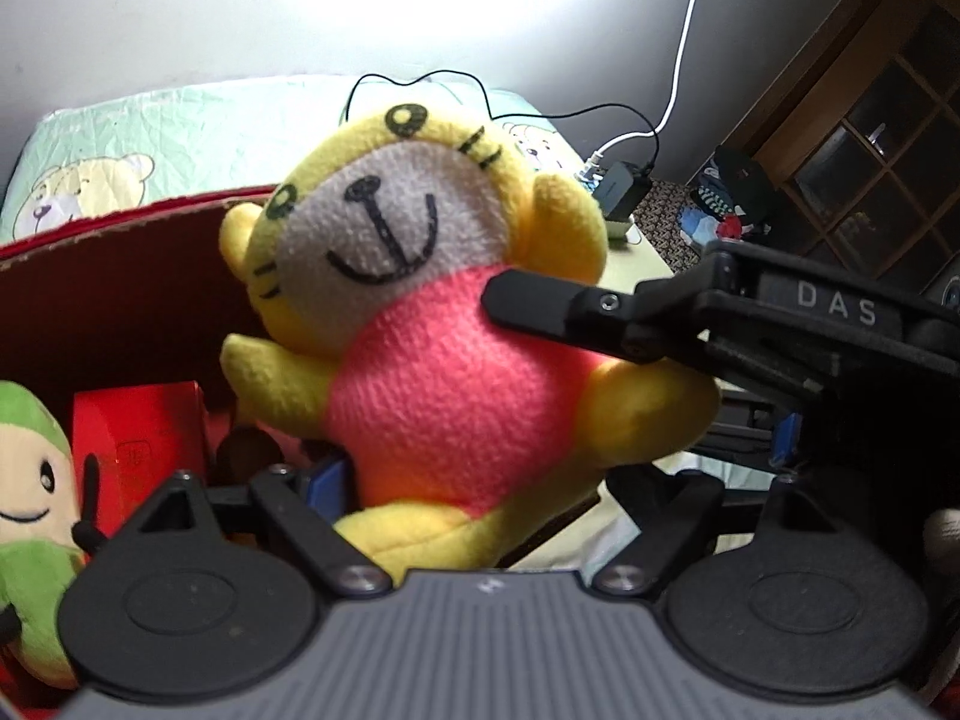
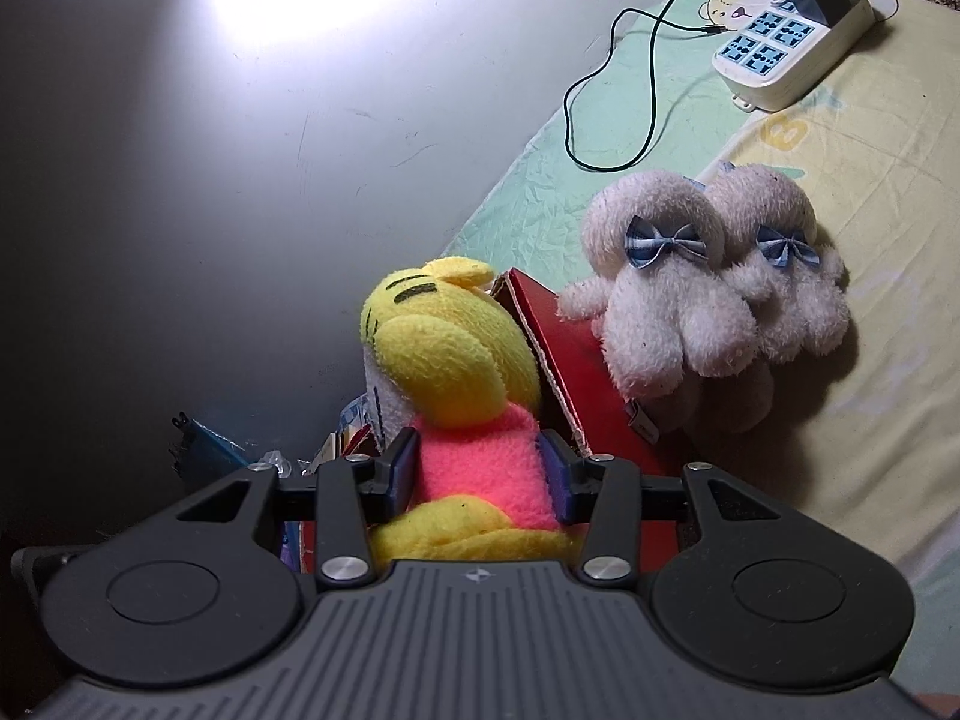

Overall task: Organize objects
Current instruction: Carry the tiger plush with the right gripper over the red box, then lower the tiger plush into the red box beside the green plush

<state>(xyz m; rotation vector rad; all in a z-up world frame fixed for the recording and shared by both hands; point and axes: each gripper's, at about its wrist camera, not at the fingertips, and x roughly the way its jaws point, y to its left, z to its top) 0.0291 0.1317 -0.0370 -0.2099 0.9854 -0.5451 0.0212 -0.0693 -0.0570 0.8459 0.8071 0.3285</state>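
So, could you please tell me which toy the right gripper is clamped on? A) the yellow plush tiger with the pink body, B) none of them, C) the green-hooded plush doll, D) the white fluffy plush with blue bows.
A: in the right wrist view the right gripper has both blue pads pressed into the pink body of the yellow plush tiger, while the white fluffy plush with blue bows lies apart on the bed.

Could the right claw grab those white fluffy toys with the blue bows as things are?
Probably not yet. The right claw is closed on the yellow tiger plush, so it is occupied. The white plush toys lie uncovered on the bed beside the red box.
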